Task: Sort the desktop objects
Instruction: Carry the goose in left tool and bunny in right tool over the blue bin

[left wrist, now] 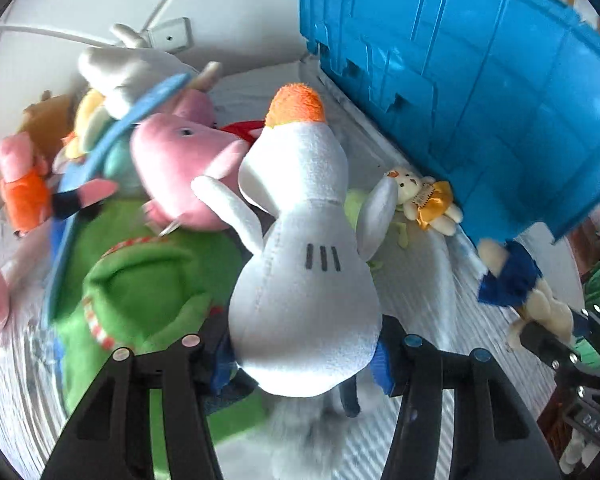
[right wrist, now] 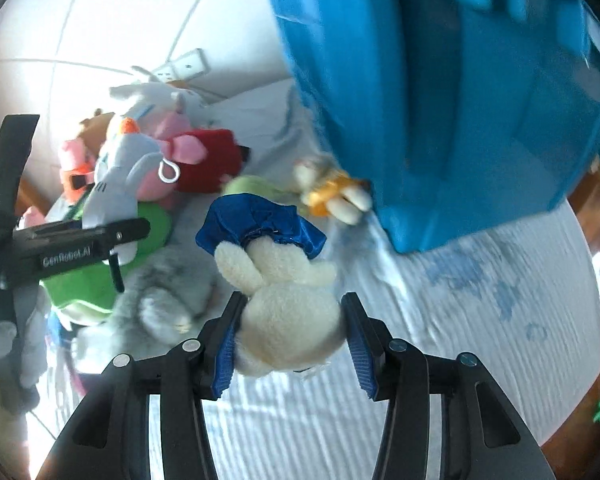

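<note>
Gripping white goose plush (left wrist: 304, 264) in left tongs (left wrist: 304, 354), right tongs (right wrist: 290, 340) clamping cream bear (right wrist: 288, 312)

Left tongs (left wrist: 306, 354) clamp white plush (left wrist: 300, 248); blue bin (left wrist: 480, 80) right.

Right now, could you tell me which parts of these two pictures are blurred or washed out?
Left wrist view: the white plush in the left gripper is sharp; the tablecloth beneath streaks with motion blur. Right wrist view: the blue bin and the yellow-dressed bear are smeared, the wall top left is washed out, while the cream bear in the right gripper stays fairly crisp.
</note>
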The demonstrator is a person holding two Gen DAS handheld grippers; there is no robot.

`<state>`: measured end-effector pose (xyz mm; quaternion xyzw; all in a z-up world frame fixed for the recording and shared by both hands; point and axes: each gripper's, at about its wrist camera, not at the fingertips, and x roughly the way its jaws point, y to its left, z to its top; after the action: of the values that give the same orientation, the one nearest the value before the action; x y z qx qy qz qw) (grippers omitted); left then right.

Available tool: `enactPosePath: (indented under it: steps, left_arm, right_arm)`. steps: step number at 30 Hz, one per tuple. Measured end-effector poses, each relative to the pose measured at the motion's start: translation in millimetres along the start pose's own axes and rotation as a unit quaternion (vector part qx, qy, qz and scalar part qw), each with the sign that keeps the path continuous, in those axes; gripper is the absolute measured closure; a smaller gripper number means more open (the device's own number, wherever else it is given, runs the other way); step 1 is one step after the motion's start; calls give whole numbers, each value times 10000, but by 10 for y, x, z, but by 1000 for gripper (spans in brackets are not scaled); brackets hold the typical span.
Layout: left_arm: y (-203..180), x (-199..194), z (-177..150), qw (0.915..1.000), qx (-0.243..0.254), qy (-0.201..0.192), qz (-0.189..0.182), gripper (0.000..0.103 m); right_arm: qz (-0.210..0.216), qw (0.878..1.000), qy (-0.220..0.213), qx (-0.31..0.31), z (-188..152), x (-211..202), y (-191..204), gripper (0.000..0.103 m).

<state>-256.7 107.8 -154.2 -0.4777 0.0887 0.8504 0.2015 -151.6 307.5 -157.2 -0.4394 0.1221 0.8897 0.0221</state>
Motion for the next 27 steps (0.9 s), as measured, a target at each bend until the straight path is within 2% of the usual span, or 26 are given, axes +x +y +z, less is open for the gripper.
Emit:
enactPosePath:
  steps: [8,16,19,27]
  left_arm:
    - [168,-669,-53,9987,-103,-483,81,49]
    - [130,-1161,133,9943,-119,-1058,30,49]
    - [73,-1355,169,9922,-112,-1245,43,49]
    - [-100,-1557,236,9893,-266,-1422,205,49]
  right_arm:
    - [227,9969,-543,-526,224,-438,498,56]
    - [283,9864,-1239,-1038,515,-1042,839,56]
    - [343,9818,-1472,-1146,616,-1242,892,56]
    - [529,9711,-1831,-1436,775,-1594,837,56]
